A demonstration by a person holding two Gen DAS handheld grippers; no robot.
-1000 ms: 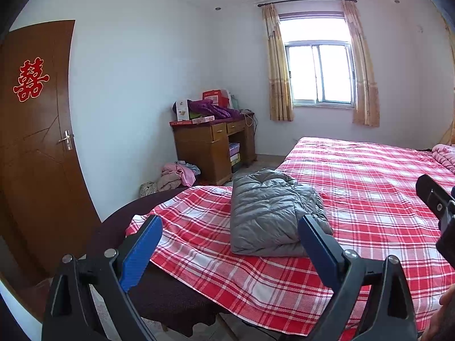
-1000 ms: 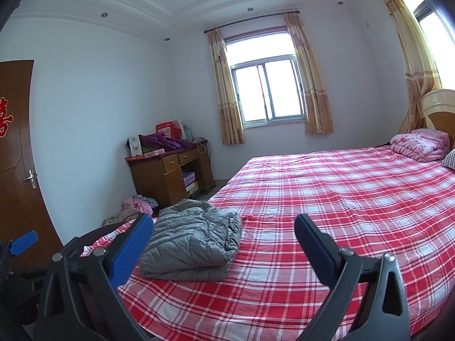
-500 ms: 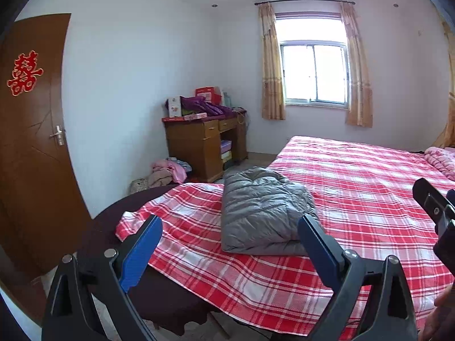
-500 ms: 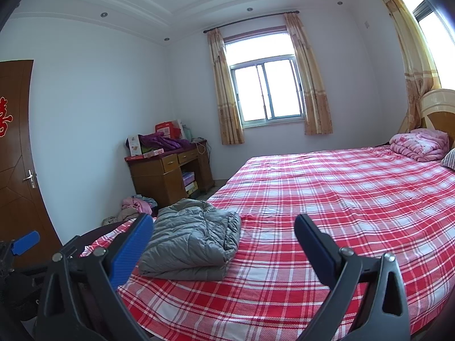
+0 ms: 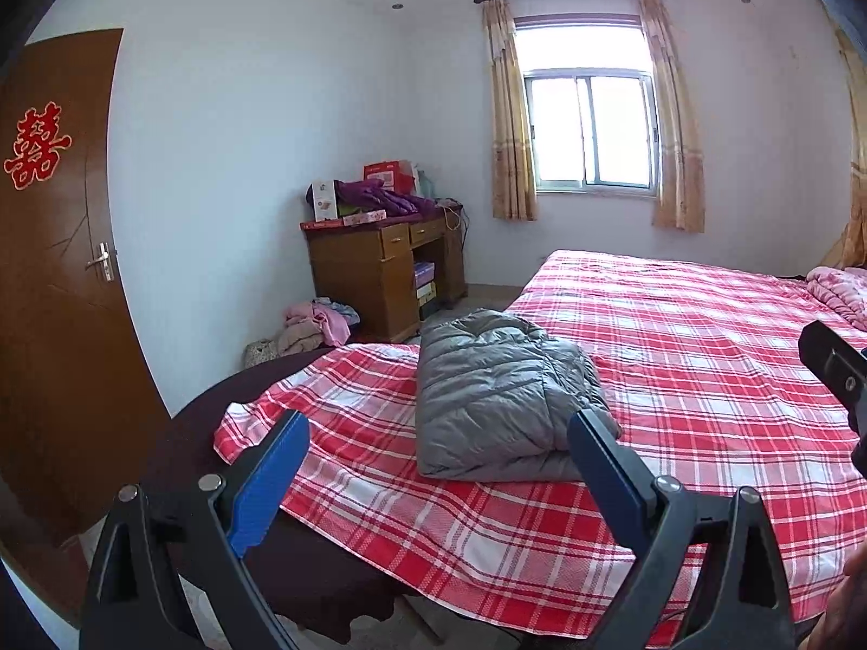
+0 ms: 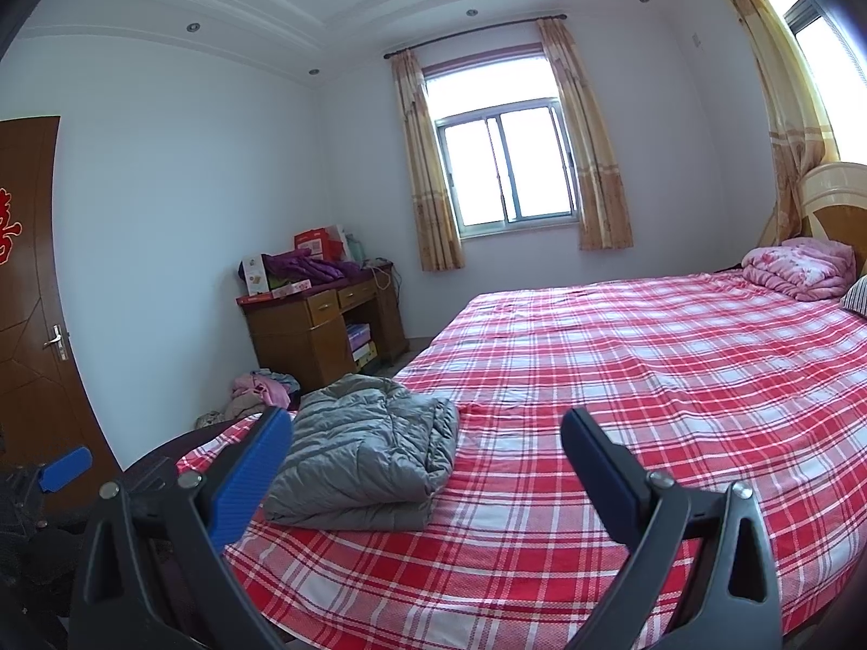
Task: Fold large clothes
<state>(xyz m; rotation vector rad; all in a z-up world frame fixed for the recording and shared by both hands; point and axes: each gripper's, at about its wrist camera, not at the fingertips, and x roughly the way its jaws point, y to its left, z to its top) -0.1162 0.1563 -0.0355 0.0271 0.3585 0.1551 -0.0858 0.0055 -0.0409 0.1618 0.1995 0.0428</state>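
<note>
A bedroom: a wide bed (image 5: 704,357) under a red plaid sheet, a wooden desk (image 5: 379,271) against the white wall, a curtained window (image 5: 590,130) and a brown door (image 5: 54,281). A folded grey puffer jacket (image 5: 498,395) lies near the bed's foot corner. Left tool (image 5: 436,455) and right tool (image 6: 425,449) both gape wide, empty, short of the jacket. Since a second ago, the left view has swung slightly; the jacket has stayed put.

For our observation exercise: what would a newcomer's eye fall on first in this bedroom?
The red plaid bedsheet fills most of the view. A folded grey puffer jacket lies near its foot corner. Both grippers, left and right, hang open above the bed edge.
</note>
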